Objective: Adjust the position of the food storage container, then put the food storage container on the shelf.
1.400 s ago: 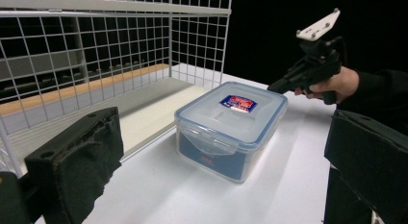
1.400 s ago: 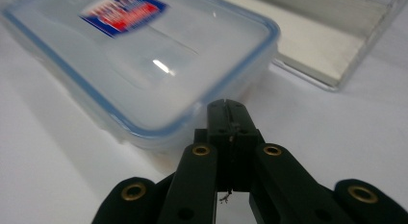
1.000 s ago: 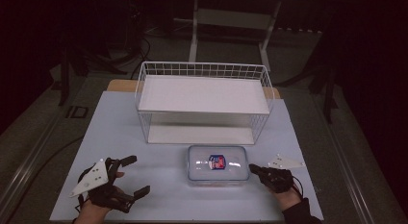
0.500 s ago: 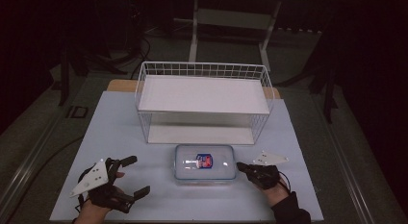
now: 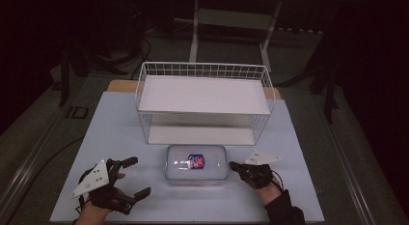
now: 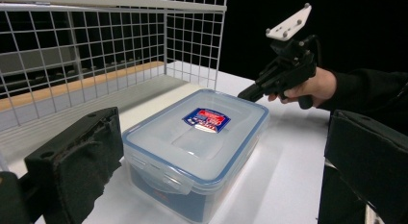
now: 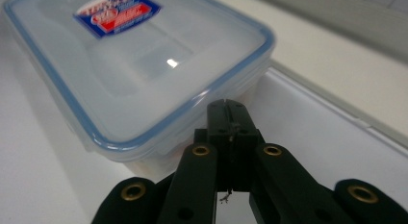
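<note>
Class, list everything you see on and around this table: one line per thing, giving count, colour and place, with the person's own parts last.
Table: one, white top, centre of the high view.
Rack: one, white wire, two shelves, far half of the table.
Box: one, clear with blue-rimmed lid and red-blue label, in front of the rack.
Frame: one, pale, on the floor beyond the table.
Left gripper: one, black, open, left of the box.
Right gripper: one, black, shut, tips at the box's right side.
Sleeve: one, black, bottom right.
</note>
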